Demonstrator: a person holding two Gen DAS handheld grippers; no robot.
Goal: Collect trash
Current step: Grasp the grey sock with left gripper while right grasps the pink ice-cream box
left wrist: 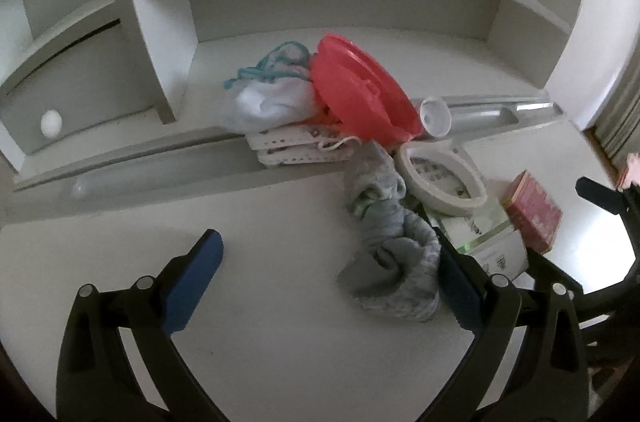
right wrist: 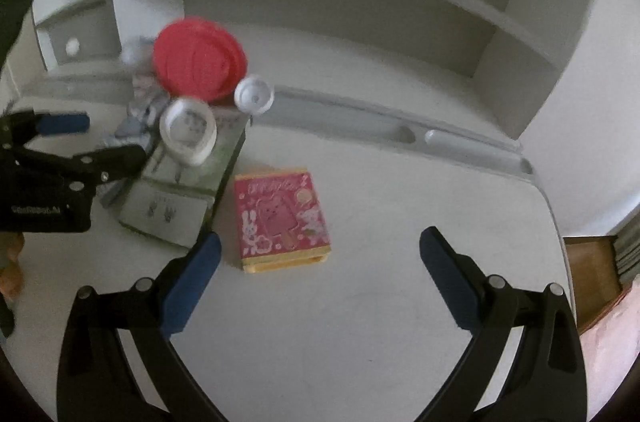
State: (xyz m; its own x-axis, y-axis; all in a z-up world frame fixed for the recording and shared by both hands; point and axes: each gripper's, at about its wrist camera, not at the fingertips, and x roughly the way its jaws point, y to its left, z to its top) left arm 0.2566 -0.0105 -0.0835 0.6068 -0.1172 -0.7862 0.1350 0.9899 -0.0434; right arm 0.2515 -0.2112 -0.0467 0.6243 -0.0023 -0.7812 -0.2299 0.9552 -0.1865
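Pink and yellow, the small snack box [right wrist: 282,218] is what I judge to be the trash nearest my right tool [right wrist: 320,250]. It lies flat on the white bench [right wrist: 360,322], picture side up, just ahead of the tool and a little toward its left finger. Both blue-padded fingers are spread wide with nothing between them. The box's long axis runs almost straight away from the tool, tipped slightly to the right at the near end, and its near short end shows yellow edges. So its narrow width lies across the gap between the fingers, which I think suits a straight forward reach.

My left tool [left wrist: 328,262] is also spread wide and empty. A crumpled grey sock [left wrist: 390,246] lies just inside its right finger, its length running away from the tool. Past that finger sit a white and green box [left wrist: 488,242] with a roll of tape [left wrist: 442,182] on top, then the snack box farther right. Ahead, against the bench's back groove, a red bowl [left wrist: 360,90] leans on a heap of cloth [left wrist: 272,102].

For the snack box, the right tool is clearly nearer.
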